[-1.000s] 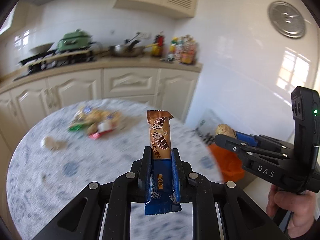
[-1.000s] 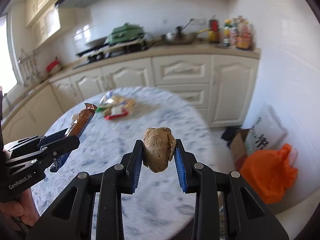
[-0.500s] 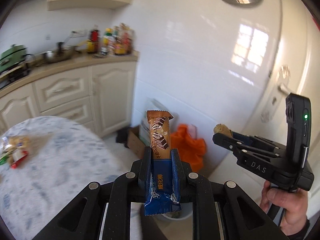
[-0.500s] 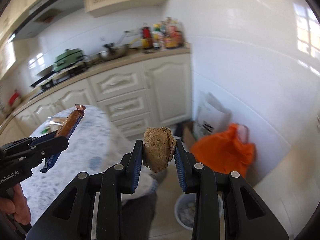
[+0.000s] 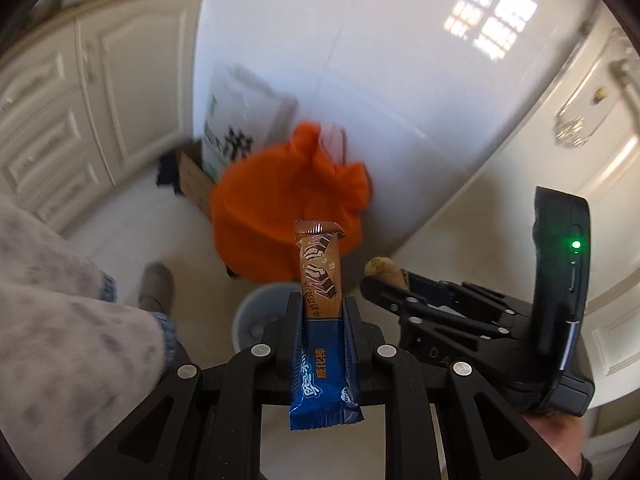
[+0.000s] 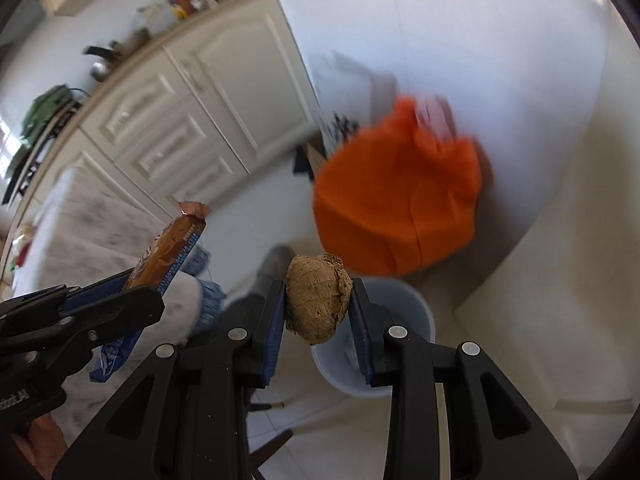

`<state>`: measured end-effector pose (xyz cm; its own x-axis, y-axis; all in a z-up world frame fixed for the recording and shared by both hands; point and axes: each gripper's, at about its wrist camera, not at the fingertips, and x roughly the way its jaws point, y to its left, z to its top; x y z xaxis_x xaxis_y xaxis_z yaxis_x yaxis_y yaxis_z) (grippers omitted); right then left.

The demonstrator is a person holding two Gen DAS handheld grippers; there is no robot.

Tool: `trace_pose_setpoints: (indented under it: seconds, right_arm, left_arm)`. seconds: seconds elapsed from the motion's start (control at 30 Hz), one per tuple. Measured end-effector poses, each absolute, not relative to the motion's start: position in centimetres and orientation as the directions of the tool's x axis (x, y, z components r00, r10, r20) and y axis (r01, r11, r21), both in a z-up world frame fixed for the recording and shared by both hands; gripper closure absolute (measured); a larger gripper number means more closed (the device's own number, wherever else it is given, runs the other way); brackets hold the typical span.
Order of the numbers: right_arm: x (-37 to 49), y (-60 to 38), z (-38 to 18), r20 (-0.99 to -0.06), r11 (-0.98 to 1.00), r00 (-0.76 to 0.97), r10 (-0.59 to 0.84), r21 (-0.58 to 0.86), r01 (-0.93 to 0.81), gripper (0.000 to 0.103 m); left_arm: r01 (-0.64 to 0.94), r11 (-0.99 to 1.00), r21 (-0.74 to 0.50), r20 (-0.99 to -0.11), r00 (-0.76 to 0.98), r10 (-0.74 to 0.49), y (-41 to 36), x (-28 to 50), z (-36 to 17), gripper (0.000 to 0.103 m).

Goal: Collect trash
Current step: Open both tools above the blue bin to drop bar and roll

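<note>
**Both grippers loaded above the bin**

Jaws on the left gripper (image 5: 322, 320) are pinched tight on a wafer bar (image 5: 320, 280), its brown end sticking up past the fingertips and its blue end hanging out behind. Those of the right gripper (image 6: 318, 300) stand partly apart, clamped on a crumpled brown wad (image 6: 316, 298). Both point steeply down at a pale bin (image 6: 416, 316) on the floor. Just behind it sits an orange bag (image 5: 280, 208) against the white wall, beside a cardboard box (image 5: 192, 180).

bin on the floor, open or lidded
Open: the grey bin shows a bare rim and hollow inside, no lid on it, below the wad in the right gripper.
</note>
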<state>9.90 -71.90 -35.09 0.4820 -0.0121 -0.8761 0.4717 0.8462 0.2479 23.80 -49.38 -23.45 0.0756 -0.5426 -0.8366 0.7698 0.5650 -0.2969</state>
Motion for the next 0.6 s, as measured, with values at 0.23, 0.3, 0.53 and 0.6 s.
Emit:
trace_pose_setpoints:
  seconds: [0.23, 0.3, 0.53, 0.6]
  right_arm:
    - [9.2, -74.7, -38.6, -0.894, 0.786, 0.449, -0.003, 0.275, 0.553, 0.018]
    - [9.2, -74.7, -38.6, -0.894, 0.787, 0.448, -0.011, 0.269, 0.556, 0.016]
    - [8.8, -74.3, -36.7, -0.876, 0.77, 0.479, -0.056, 0.268, 0.579, 0.0]
    - [8.8, -73.9, -35.7, -0.869, 0.764, 0.491, -0.066, 0.273, 0.585, 0.0]
  left_arm:
    - [0.746, 0.607, -0.273, -0.887, 0.05, -0.46, -53.9, 26.0, -25.9, 0.046]
    - [0.742, 0.621, -0.253, -0.879, 0.092, -0.468, -53.1, 26.2, -25.4, 0.033]
    - [0.74, 0.659, -0.136, -0.853, 0.252, -0.458, -50.2, 23.2, -22.9, 0.011]
    - [0.734, 0.668, -0.126, -0.831, 0.289, -0.475, -48.5, 21.8, -21.5, 0.007]
